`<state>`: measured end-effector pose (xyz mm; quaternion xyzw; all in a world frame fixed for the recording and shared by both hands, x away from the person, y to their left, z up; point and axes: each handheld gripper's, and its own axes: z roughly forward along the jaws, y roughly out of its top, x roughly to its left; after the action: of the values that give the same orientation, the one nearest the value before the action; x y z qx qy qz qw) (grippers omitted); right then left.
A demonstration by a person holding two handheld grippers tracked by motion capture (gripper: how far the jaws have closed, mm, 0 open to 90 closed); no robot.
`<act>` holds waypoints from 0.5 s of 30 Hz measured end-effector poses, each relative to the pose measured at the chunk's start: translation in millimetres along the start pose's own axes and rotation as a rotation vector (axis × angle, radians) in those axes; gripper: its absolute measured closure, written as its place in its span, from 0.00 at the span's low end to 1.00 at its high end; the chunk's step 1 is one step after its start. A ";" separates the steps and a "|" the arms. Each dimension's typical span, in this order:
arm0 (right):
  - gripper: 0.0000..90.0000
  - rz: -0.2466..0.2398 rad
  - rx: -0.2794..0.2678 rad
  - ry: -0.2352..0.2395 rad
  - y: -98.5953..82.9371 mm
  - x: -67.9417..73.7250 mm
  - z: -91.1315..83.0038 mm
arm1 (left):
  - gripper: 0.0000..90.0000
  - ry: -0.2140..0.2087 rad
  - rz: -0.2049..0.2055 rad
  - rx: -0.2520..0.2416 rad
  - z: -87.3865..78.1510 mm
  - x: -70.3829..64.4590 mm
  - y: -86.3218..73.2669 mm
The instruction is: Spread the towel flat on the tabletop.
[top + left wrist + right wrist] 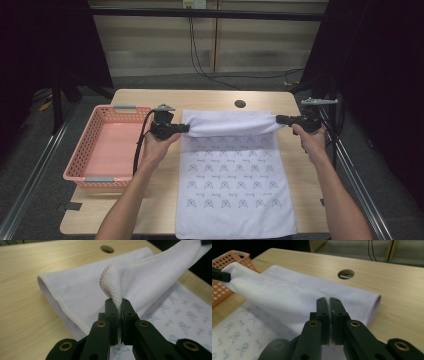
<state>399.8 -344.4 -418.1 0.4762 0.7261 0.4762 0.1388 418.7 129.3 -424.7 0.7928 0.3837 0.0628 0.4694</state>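
In the high view, a white towel (235, 190) with a small blue pattern lies flat on the tabletop (150, 200), and its near edge hangs over the near side. The far end of the towel is lifted and folded back toward the person, so the plain white underside shows as a band between the two hands. The left gripper (184, 128) holds the left corner of this band, and the right gripper (280, 120) holds the right corner. A pink basket (82, 160) stands on the left part of the tabletop, just beside the left hand (157, 145). A round hole (240, 104) is in the tabletop behind the towel.

In the left gripper view, the two black jaws are pressed together on the stitched corner of the towel (140, 277). The cloth rises from the jaws and stretches away to the upper right. The patterned side lies below it on the right.

In the right gripper view, the jaws are also closed tight, with a thin layer of the towel (287, 297) between them. The cloth stretches to the left toward the basket (227, 265), where the tip of the left gripper (219, 275) grips the other corner.
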 end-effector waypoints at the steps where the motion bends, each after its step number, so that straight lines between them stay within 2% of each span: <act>1: 0.97 0.000 0.000 0.000 0.0 0.0 0.0 | 0.96 0.000 0.000 0.000 0.0 0.0 0.0; 3: 0.97 -0.021 -0.020 0.019 -0.1 7.6 -11.5 | 0.96 -0.024 0.015 -0.014 -14.7 -10.6 1.5; 4: 0.97 -0.038 -0.033 0.037 -1.0 13.7 -22.3 | 0.96 -0.026 0.032 -0.016 -21.3 -16.8 1.8; 5: 0.97 -0.038 -0.033 0.037 -1.0 13.7 -22.3 | 0.96 -0.036 0.048 -0.015 -27.0 -22.4 1.9; 6: 0.97 -0.046 -0.037 0.044 -1.2 17.0 -28.2 | 0.96 -0.045 0.076 -0.010 -32.3 -28.1 1.9; 7: 0.97 -0.053 -0.044 0.052 -1.4 20.4 -34.3 | 0.96 -0.049 0.087 -0.017 -38.1 -34.2 1.1; 9: 0.97 -0.081 -0.041 0.064 -2.0 28.0 -46.6 | 0.96 -0.078 0.093 -0.036 -50.2 -42.4 0.9; 10: 0.97 -0.102 -0.029 0.069 -1.5 36.9 -60.9 | 0.96 -0.089 0.105 -0.059 -63.6 -48.4 2.4; 11: 0.97 -0.102 -0.029 0.069 -1.5 36.9 -60.9 | 0.96 -0.089 0.105 -0.059 -63.6 -48.4 2.4; 12: 0.97 -0.117 -0.050 0.083 0.3 45.2 -76.9 | 0.96 -0.093 0.117 -0.064 -70.2 -51.3 3.6; 13: 0.97 -0.117 -0.050 0.083 0.3 45.2 -76.9 | 0.96 -0.101 0.119 -0.075 -76.1 -54.7 4.6; 15: 0.97 -0.135 -0.074 0.087 2.7 54.0 -92.3 | 0.96 -0.111 0.139 -0.092 -86.4 -64.5 4.9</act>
<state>313.4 -351.3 -355.4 0.3995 0.7439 0.5125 0.1565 336.7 145.1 -356.3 0.7974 0.2978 0.0686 0.5204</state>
